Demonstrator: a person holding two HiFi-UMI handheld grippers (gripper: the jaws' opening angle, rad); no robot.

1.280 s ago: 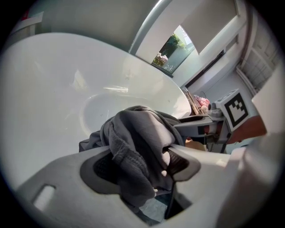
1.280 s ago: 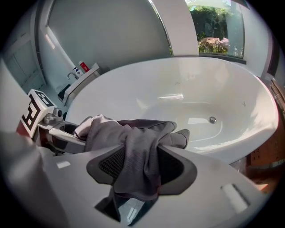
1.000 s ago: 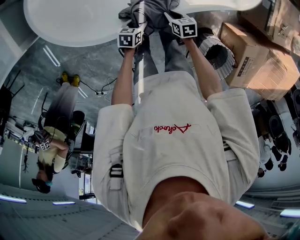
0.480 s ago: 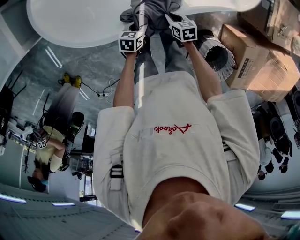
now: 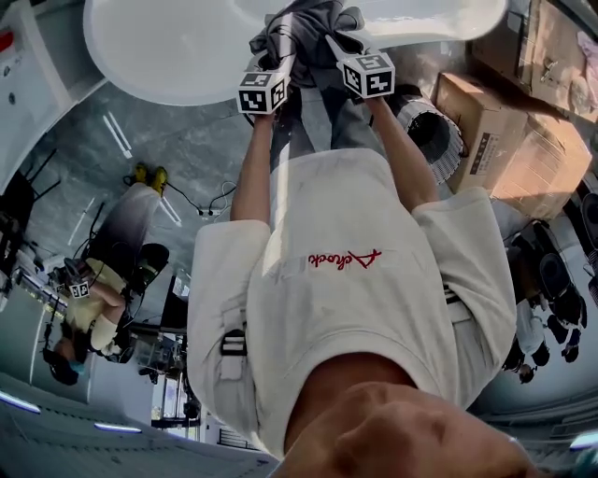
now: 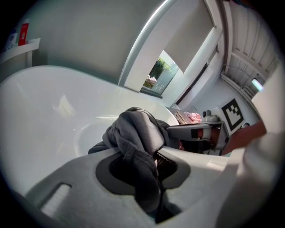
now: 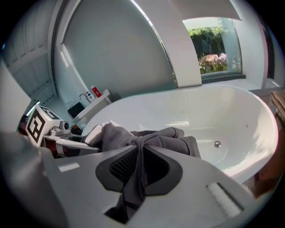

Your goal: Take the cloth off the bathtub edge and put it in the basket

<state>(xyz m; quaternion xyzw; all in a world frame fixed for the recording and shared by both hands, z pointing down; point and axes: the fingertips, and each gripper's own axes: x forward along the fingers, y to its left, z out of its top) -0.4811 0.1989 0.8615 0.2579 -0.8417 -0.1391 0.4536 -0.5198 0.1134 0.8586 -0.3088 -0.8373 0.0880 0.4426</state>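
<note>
A grey cloth [image 5: 304, 28] is held bunched over a white bathtub [image 5: 168, 47], caught from two sides. The left gripper [image 6: 156, 162] is pinched on one fold of it, and the right gripper [image 7: 140, 167] is pinched on another, with fabric trailing down between each pair of jaws. A ribbed basket [image 5: 432, 117] is seen near the tub, just beside stacked cardboard boxes [image 5: 509, 140].
</note>
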